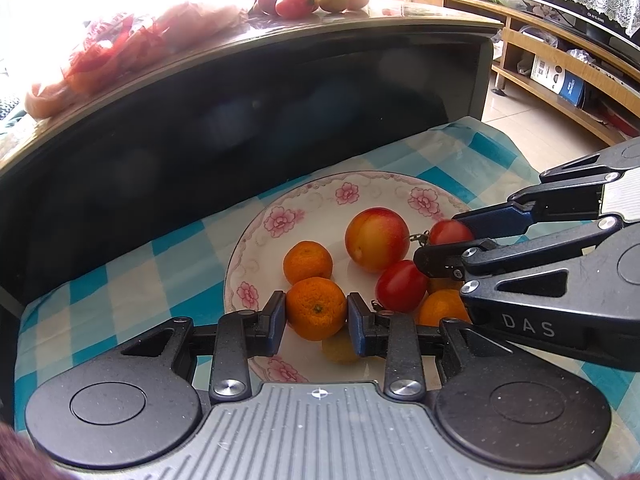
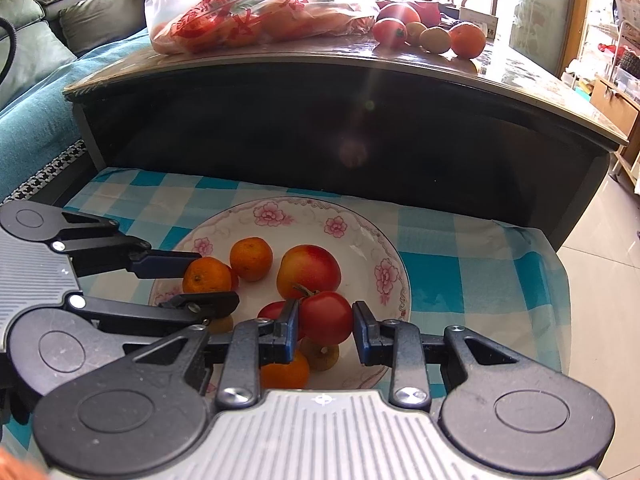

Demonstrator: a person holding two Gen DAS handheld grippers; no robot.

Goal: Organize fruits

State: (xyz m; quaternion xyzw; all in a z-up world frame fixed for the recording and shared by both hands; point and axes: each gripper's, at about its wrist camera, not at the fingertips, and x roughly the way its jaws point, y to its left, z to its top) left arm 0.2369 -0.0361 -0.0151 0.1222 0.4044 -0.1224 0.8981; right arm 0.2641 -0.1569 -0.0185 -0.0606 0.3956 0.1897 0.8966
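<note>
Sofa in right view only; hand-held grippers clamped on mandarin, tomato.

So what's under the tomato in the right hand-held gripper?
Under the tomato a yellowish fruit and an orange show on the plate; the gripper hides the rest.

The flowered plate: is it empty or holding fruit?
Holding fruit. The plate carries mandarins, a peach and tomatoes, with bare space left.
</note>
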